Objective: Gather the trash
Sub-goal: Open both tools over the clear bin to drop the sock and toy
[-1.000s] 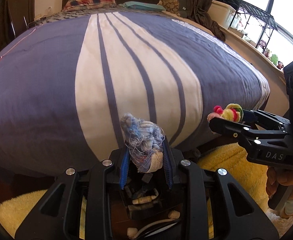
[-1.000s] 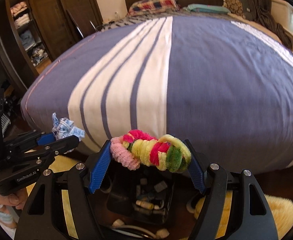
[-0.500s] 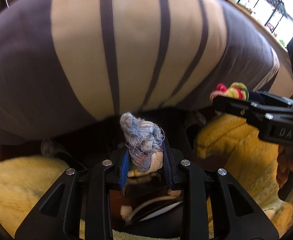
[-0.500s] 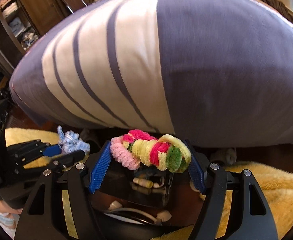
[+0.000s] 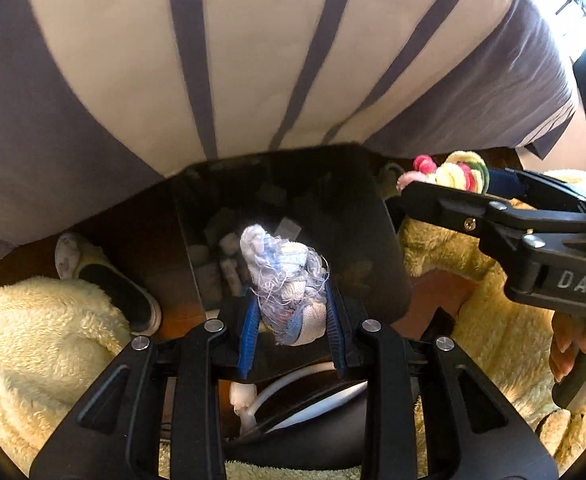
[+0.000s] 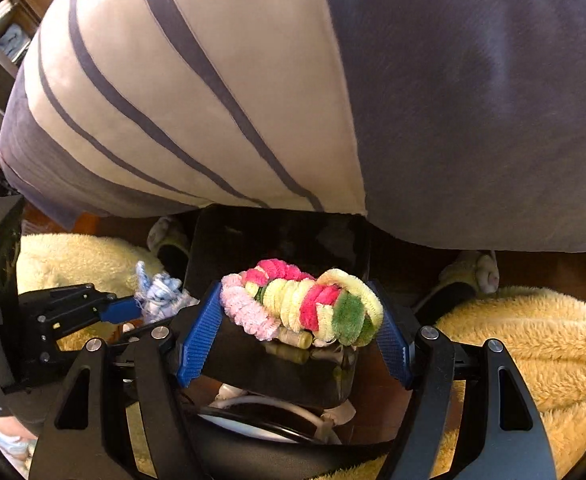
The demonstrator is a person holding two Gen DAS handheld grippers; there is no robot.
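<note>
Purple-grey bedding with wide cream stripes (image 5: 253, 60) hangs over the foot of the bed and fills the upper part of both views; below it lie a dark wooden floor and fluffy yellow rugs (image 6: 533, 344). A black bin (image 5: 377, 264) stands on the floor against the bed's edge, with small scraps (pale wrappers, a stubby cylinder) at its bottom. The left tool (image 5: 291, 312) points steeply down over the bin's opening, its blue pads pinching a frayed wad of blue and white threads (image 5: 285, 276). The right tool (image 6: 299, 320) hangs just beside it over the same bin, its pads pressed on the two ends of a twisted bundle of fuzzy pink, yellow, red and green pipe cleaners (image 6: 301, 300), held crosswise between widely spaced jaws. Two slippers (image 6: 469, 276) lie on the floor either side of the bin, partly under the bedding. A hand (image 5: 581, 356) grips the right tool's handle at the left view's edge.
</note>
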